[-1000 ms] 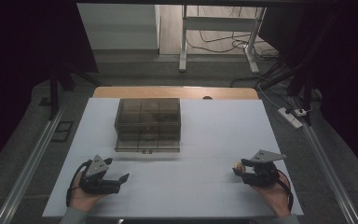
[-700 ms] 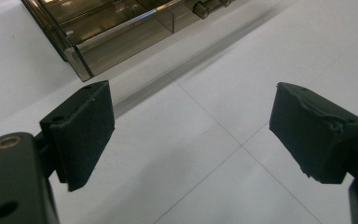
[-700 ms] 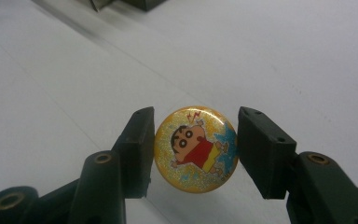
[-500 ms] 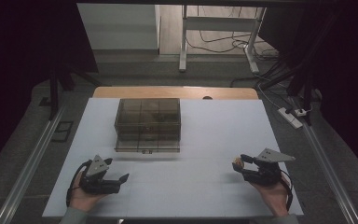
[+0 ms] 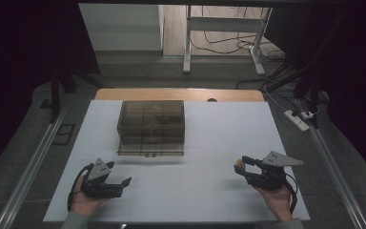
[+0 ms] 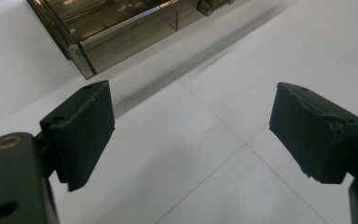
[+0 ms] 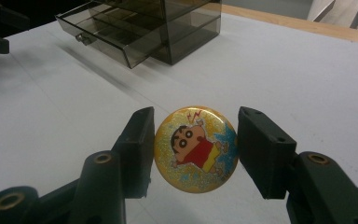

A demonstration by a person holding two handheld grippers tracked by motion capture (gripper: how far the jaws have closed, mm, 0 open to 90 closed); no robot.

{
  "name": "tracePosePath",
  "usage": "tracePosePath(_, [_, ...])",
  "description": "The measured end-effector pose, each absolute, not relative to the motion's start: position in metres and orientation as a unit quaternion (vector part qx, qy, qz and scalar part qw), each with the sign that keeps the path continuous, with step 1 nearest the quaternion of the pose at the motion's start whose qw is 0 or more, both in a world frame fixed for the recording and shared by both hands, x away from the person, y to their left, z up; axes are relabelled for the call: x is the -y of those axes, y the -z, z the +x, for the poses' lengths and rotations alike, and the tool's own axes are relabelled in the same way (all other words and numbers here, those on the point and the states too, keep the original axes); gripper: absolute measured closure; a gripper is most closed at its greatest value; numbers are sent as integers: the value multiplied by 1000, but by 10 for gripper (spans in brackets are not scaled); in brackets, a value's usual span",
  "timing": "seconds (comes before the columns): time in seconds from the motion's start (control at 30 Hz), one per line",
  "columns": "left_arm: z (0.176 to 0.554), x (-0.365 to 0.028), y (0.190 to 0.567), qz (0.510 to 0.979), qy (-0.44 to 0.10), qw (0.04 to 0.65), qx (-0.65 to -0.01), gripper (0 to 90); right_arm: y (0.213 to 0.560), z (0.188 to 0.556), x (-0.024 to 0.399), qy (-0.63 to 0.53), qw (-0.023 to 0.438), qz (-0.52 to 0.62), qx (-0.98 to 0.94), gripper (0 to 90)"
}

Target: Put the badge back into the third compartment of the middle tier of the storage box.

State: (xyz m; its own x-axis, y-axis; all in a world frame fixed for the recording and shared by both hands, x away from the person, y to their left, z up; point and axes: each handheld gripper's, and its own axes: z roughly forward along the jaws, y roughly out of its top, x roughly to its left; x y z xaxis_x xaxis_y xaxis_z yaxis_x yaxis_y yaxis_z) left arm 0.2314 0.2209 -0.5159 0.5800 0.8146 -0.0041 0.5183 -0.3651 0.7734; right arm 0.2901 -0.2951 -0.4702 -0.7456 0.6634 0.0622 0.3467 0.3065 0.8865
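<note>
**Holding a round badge at the near right of the table**

Pinched edge-on between the jaws of the right gripper (image 7: 195, 149) is a round cartoon badge (image 7: 196, 148), raised just above the white table (image 5: 219, 138). The left gripper (image 6: 193, 140), at the near left, has its jaws spread wide with nothing between them. A smoked-plastic drawer box (image 5: 151, 126) stands toward the far middle of the table, its lowest drawer (image 7: 107, 39) pulled partly out.
</note>
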Motion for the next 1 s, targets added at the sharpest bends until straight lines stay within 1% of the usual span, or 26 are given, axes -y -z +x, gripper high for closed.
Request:
tracePosePath(0.57, [231,-221,516,802,-195,381,-416,146,469,293,286,-499,155,310,-794,472])
tracePosePath(1.0, [230,-221,517,800,-194,382,-421,146,465,298,270,-505,152,300,-795,471])
